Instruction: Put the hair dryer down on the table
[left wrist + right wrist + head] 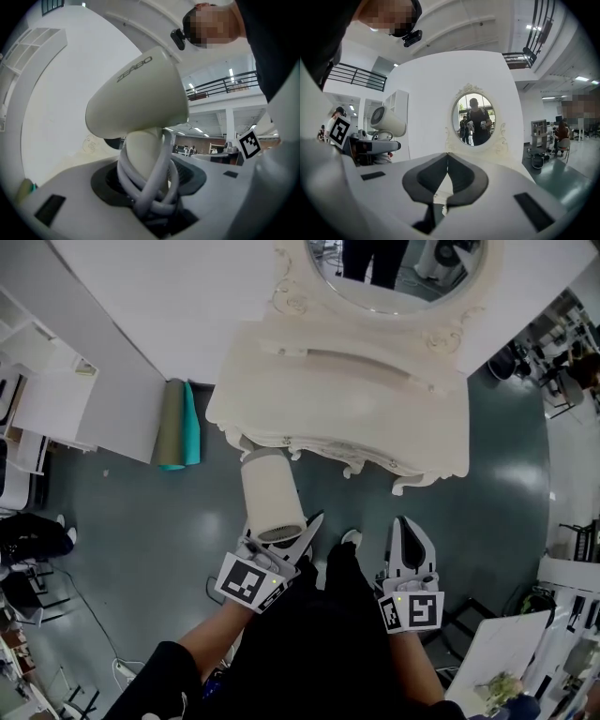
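Note:
A cream hair dryer (271,494) hangs in the air just in front of the white dressing table (356,399), level with its left front corner. My left gripper (286,538) is shut on the handle. In the left gripper view the barrel (136,98) rises above the jaws, and the handle with its grey cord (150,183) wound round it is clamped between them. My right gripper (406,531) is held to the right of the dryer, short of the table's front edge. Its fingertips (447,157) are shut and hold nothing. From there the dryer (386,122) shows at the left.
An oval mirror (394,268) in a carved frame stands at the back of the dressing table. Rolled olive and teal mats (176,423) lie on the grey floor at the foot of the white wall, to the left. A white board (506,652) is at the bottom right.

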